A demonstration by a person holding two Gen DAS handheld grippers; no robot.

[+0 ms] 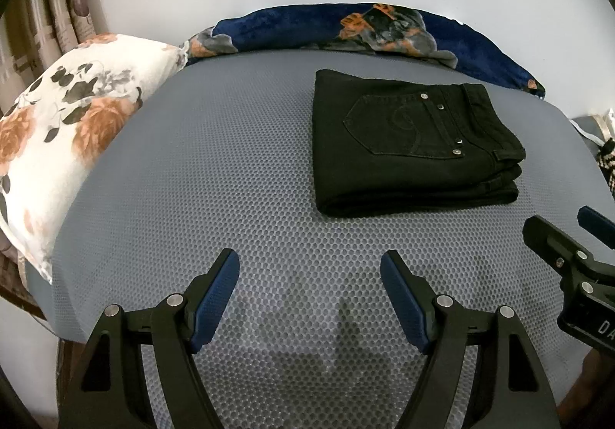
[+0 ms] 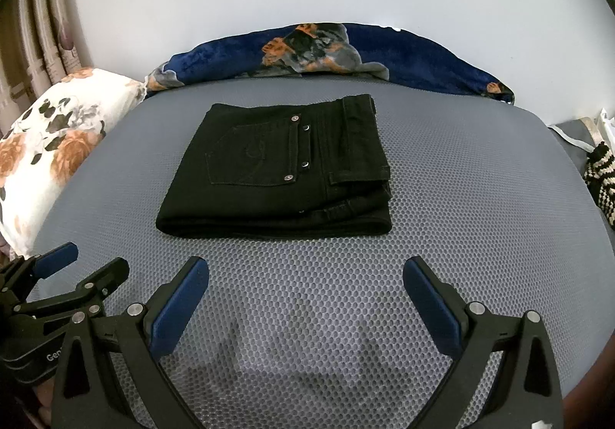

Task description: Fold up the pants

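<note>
Black pants [image 1: 407,144] lie folded into a compact stack on the grey mesh mat [image 1: 230,179], back pocket up, waistband to the right. They also show in the right wrist view [image 2: 276,171]. My left gripper [image 1: 309,263] is open and empty, above the mat, in front and to the left of the pants. My right gripper [image 2: 305,271] is open and empty, just in front of the pants. The right gripper shows at the right edge of the left wrist view [image 1: 569,233]; the left gripper shows at the lower left of the right wrist view [image 2: 88,260].
A white floral pillow [image 1: 73,137] lies at the mat's left edge. A dark blue floral blanket [image 1: 346,29] runs along the back against a white wall. A black-and-white knitted item [image 2: 601,179] sits off the right edge. Curtains [image 1: 46,14] hang at far left.
</note>
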